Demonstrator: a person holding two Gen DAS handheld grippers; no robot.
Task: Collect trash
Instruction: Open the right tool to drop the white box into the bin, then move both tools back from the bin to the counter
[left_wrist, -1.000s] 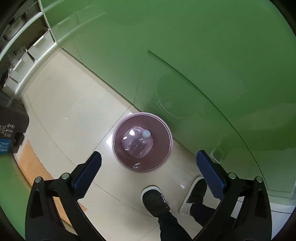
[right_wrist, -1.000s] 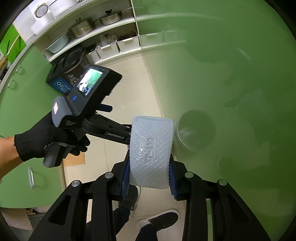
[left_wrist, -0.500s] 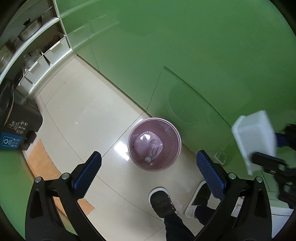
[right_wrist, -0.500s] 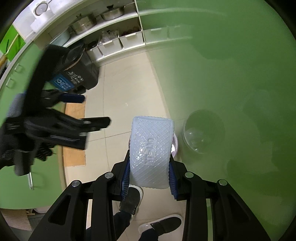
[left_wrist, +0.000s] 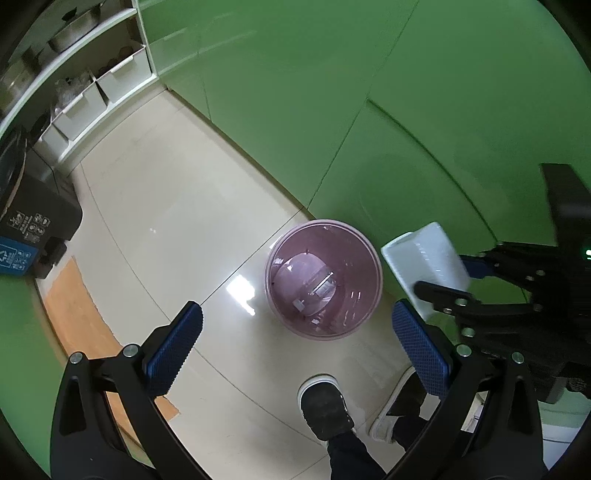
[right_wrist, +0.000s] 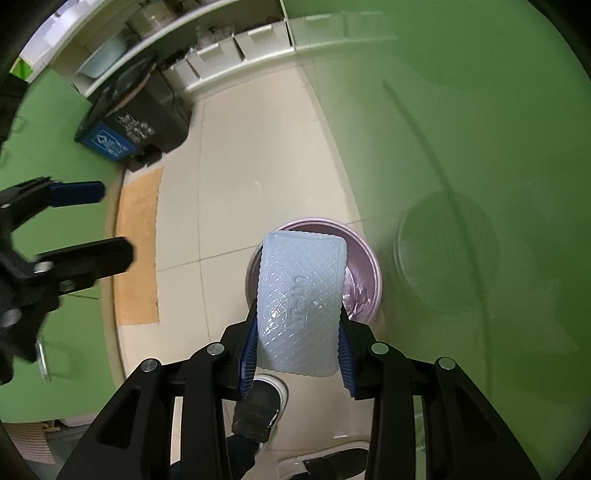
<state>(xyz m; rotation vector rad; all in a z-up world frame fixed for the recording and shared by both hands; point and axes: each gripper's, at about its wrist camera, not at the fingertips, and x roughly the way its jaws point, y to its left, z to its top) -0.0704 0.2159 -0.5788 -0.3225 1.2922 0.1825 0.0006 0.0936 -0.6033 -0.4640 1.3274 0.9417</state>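
Observation:
A pink round trash bin (left_wrist: 324, 277) stands on the tiled floor by the green cabinet, with a clear plastic bottle (left_wrist: 314, 288) lying inside. My left gripper (left_wrist: 297, 339) is open and empty, above and in front of the bin. My right gripper (right_wrist: 297, 332) is shut on a white plastic box (right_wrist: 301, 301) with a diamond pattern. It holds the box over the near rim of the bin (right_wrist: 364, 258). In the left wrist view the box (left_wrist: 424, 266) sits just right of the bin, with the right gripper (left_wrist: 469, 284) behind it.
Green cabinet fronts (left_wrist: 332, 110) run behind the bin. A dark bin with a blue label (left_wrist: 29, 229) and white shelves with drawers (left_wrist: 92, 88) stand at the far left. A brown mat (right_wrist: 138, 247) lies on the floor. The person's shoes (left_wrist: 325, 410) are near the bin.
The right gripper has carried the white box closer, up to the bin's rim. The left gripper has drawn back to the left. The bottle has settled in the bin.

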